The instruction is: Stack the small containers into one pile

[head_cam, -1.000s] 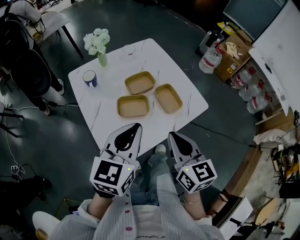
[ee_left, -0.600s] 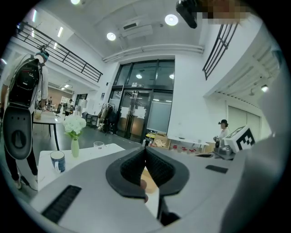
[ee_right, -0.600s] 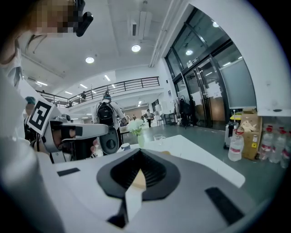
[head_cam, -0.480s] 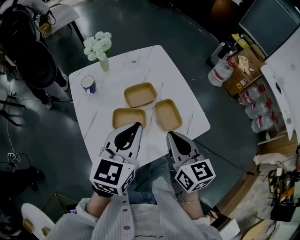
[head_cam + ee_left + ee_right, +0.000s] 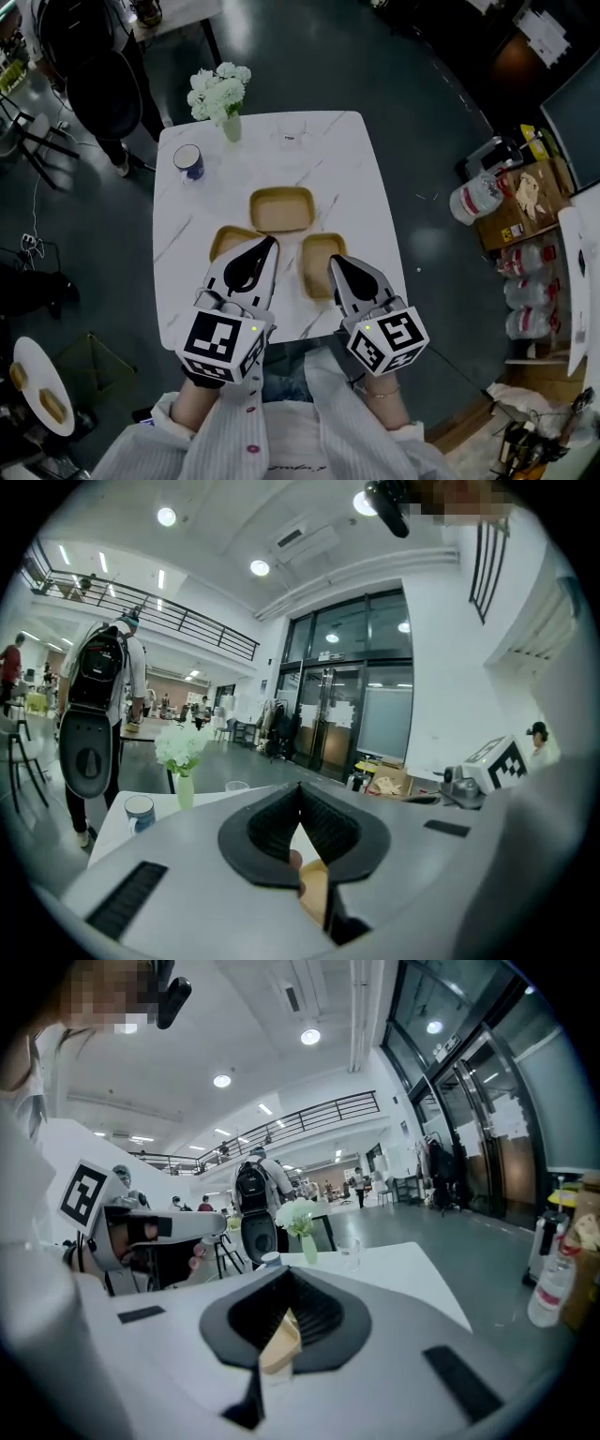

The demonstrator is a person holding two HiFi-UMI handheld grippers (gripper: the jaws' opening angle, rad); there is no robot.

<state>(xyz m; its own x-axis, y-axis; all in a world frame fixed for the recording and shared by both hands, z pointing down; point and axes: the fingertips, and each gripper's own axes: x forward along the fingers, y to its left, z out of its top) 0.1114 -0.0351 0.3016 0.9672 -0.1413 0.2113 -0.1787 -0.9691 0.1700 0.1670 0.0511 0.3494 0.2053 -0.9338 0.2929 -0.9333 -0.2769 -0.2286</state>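
Note:
Three shallow tan containers lie apart on the white marble table [image 5: 361, 187]. One [image 5: 281, 208] is at the middle; the left one [image 5: 225, 242] and the right one [image 5: 316, 261] are partly hidden by my grippers. My left gripper [image 5: 266, 244] hovers shut above the left container's near right side. My right gripper [image 5: 334, 262] hovers shut above the right container's near side. Neither holds anything. In the left gripper view a slice of tan container [image 5: 315, 892] shows below the shut left gripper [image 5: 300, 795]. The right gripper view shows another tan slice [image 5: 281, 1342] below the shut right gripper [image 5: 286, 1281].
A blue-and-white mug [image 5: 188, 161], a vase of white flowers [image 5: 222, 94] and a clear glass [image 5: 291, 137] stand at the table's far side. A person with a black backpack [image 5: 94, 66] stands beyond the far left corner. Boxes and water bottles [image 5: 492, 197] sit on the floor at right.
Both grippers have come forward over the table, and their tips now overlap the near two containers. The view has swung so the table stands straighter. Both stay shut.

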